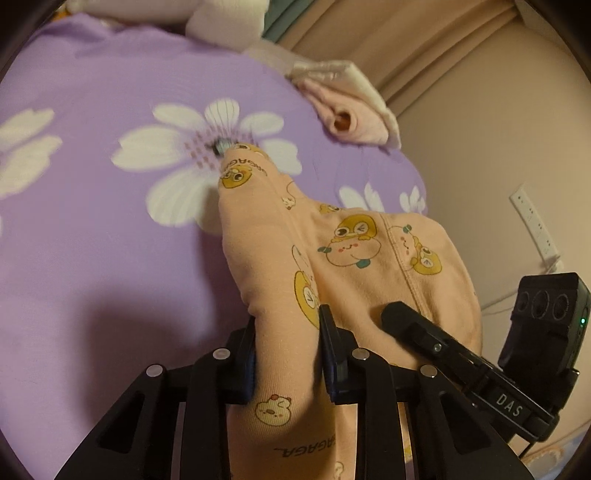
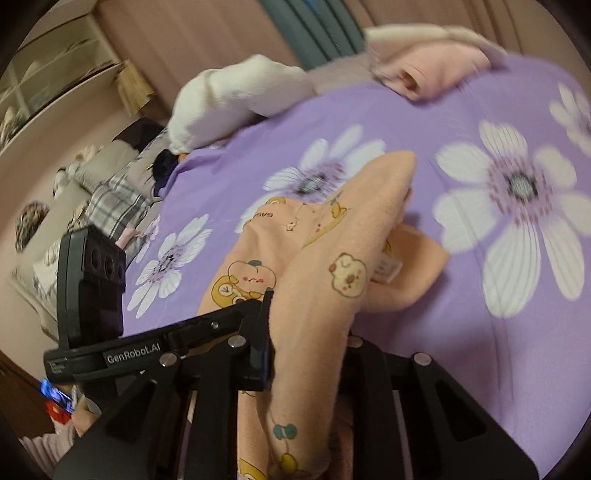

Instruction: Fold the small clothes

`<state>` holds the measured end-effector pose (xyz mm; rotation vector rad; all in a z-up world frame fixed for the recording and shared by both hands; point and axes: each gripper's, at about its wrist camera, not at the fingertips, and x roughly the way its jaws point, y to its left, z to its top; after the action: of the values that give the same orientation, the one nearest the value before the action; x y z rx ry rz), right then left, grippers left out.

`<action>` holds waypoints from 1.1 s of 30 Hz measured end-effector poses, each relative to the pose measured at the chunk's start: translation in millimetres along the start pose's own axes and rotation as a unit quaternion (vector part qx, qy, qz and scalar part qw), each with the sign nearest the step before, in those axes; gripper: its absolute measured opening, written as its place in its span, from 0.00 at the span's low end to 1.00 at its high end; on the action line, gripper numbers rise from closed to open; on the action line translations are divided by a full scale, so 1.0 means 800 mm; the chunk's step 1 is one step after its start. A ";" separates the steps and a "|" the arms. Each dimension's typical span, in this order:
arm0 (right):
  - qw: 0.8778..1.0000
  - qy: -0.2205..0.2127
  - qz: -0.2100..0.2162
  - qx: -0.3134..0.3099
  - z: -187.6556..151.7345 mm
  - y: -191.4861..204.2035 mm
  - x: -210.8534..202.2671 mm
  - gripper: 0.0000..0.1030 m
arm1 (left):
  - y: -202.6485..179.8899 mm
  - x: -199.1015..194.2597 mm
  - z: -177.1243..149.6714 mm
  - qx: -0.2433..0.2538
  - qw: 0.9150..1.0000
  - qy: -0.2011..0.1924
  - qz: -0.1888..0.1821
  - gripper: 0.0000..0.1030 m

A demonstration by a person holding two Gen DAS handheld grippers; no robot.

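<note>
A small peach garment [image 1: 351, 258] printed with cartoon animals is lifted off the purple flowered bedsheet [image 1: 92, 240]. Its far end still touches the sheet. My left gripper [image 1: 290, 350] is shut on a bunched fold of it, with cloth filling the gap between both pads. The other gripper's black finger [image 1: 406, 321] presses into the same cloth to the right. In the right wrist view, the peach garment [image 2: 317, 258] drapes over my right gripper [image 2: 308, 347], which is shut on it. Its right finger is hidden under the cloth. The left gripper's body [image 2: 88, 288] shows at the left.
Folded pink clothes [image 1: 347, 107] [image 2: 436, 70] lie at the bed's far edge, beside a white plush or pillow [image 1: 221, 22] [image 2: 236, 99]. A wall socket [image 1: 535, 221] is past the bed's right edge. A plaid-covered seat [image 2: 110, 199] stands left of the bed.
</note>
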<state>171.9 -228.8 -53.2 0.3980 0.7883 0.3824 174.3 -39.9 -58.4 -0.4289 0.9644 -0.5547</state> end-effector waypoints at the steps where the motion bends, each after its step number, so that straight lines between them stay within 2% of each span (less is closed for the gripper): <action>1: 1.000 -0.004 0.003 -0.006 0.003 0.008 -0.001 0.19 | 0.002 -0.012 0.003 0.002 1.000 -0.009 0.002 0.25; 5: 1.000 -0.013 0.021 -0.017 0.012 0.035 0.004 0.19 | 0.013 -0.044 0.009 0.009 0.999 -0.025 0.021 0.25; 9: 0.999 -0.005 0.038 -0.023 0.011 0.061 0.025 0.19 | 0.038 -0.061 0.010 0.002 0.999 -0.026 0.044 0.25; 19: 0.998 0.046 0.052 -0.007 -0.019 0.086 0.090 0.22 | 0.096 -0.059 -0.007 -0.020 0.994 0.009 0.104 0.25; 23: 0.997 0.068 0.038 0.015 -0.032 0.069 0.100 0.26 | 0.104 -0.056 -0.013 -0.029 0.993 0.014 0.110 0.26; 26: 0.996 0.077 0.029 0.045 -0.036 0.051 0.097 0.42 | 0.097 -0.064 -0.016 -0.017 0.991 0.009 0.129 0.29; 27: 0.996 0.073 0.018 0.051 -0.037 0.045 0.091 0.50 | 0.092 -0.069 -0.016 -0.007 0.990 0.005 0.142 0.29; 28: 0.996 0.069 0.011 0.053 -0.038 0.042 0.087 0.54 | 0.088 -0.072 -0.017 0.002 0.989 0.001 0.151 0.29; 33: 0.998 0.011 -0.056 0.019 -0.031 0.050 0.041 0.55 | 0.057 -0.108 -0.022 0.064 0.977 -0.046 0.197 0.29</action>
<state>167.7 -173.7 -69.7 0.3842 0.8355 0.2679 131.5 47.5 -37.6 -0.1384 0.8897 -0.2328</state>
